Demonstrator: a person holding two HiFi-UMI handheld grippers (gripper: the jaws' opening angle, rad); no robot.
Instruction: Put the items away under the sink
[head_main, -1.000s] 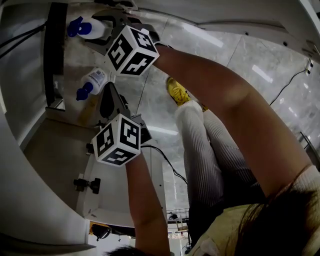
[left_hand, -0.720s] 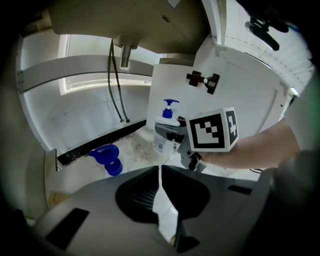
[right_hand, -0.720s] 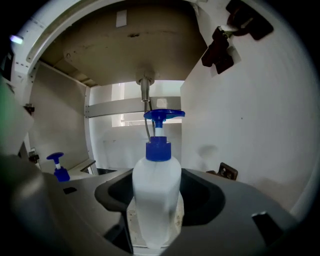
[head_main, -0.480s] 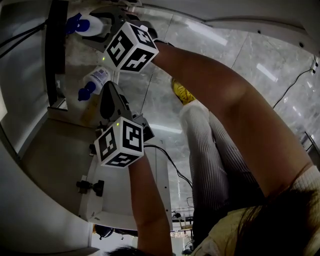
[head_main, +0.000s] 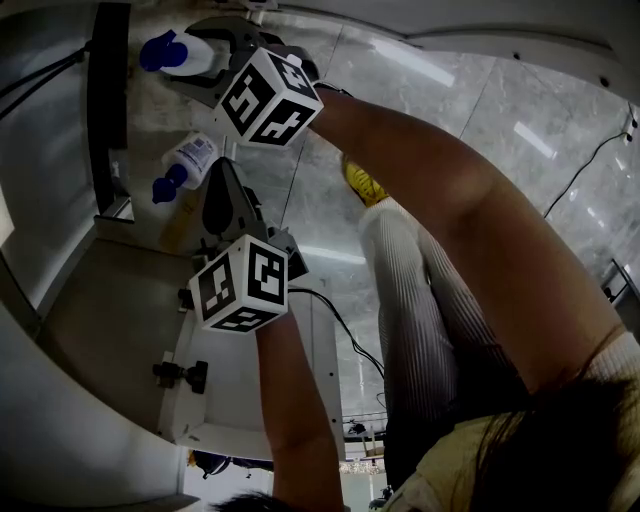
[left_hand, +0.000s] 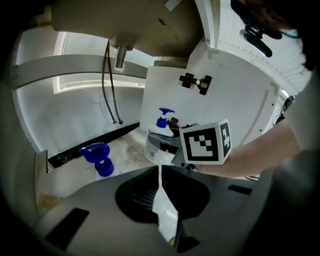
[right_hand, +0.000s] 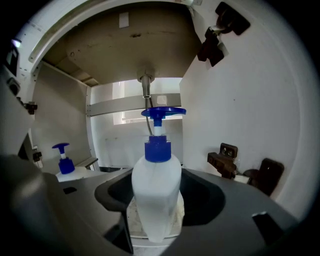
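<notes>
Bottle (right_hand: 156, 172) clamped upright in right gripper (right_hand: 155, 197); left gripper (left_hand: 159, 170) closed, empty

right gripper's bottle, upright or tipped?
Upright. In the right gripper view the bottle stands between the jaws of the right gripper, blue pump on top, in line with the drain pipe behind it.
</notes>
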